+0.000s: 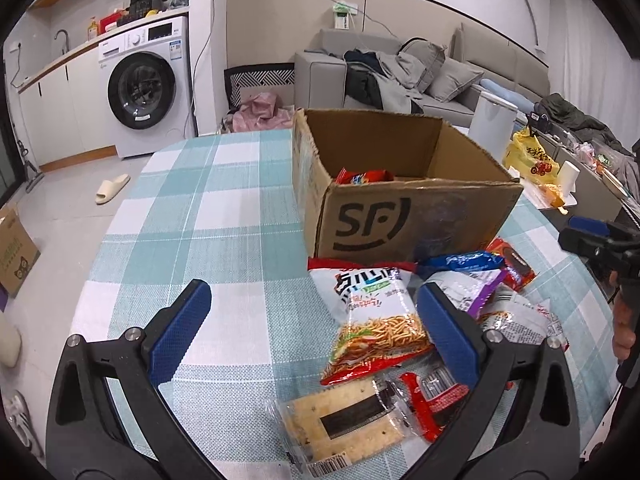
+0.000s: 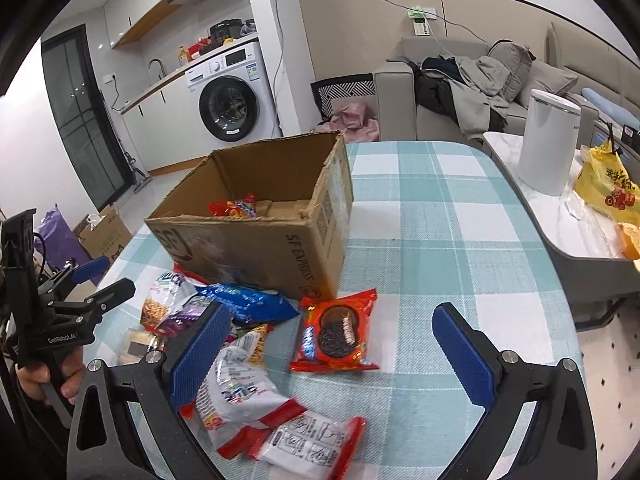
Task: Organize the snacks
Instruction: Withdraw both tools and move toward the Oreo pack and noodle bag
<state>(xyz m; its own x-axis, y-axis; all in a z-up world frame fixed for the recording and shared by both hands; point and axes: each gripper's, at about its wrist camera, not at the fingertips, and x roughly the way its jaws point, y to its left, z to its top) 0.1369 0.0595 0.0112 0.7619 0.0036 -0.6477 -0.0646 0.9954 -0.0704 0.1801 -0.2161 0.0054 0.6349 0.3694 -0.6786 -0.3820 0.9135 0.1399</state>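
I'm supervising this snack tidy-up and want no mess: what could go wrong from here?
The snack packets overlap in a heap, so closing on the noodle-picture crisp bag may drag the clear-wrapped cracker pack along. The brown cardboard box has tall walls; a low carry could catch its rim. The left gripper and right gripper work close together and might collide.

We see both views evenly lit by soft, cool indoor light with no hard shadows. Each fisheye frame bends straight lines strongly toward the edges, and black vignette fills the corners. Glossy snack wrappers [image 2: 334, 334] catch small white glints. The checked surface [image 1: 224, 216] stays sharp at centre, while detail at the far right of the left view turns soft and dark.
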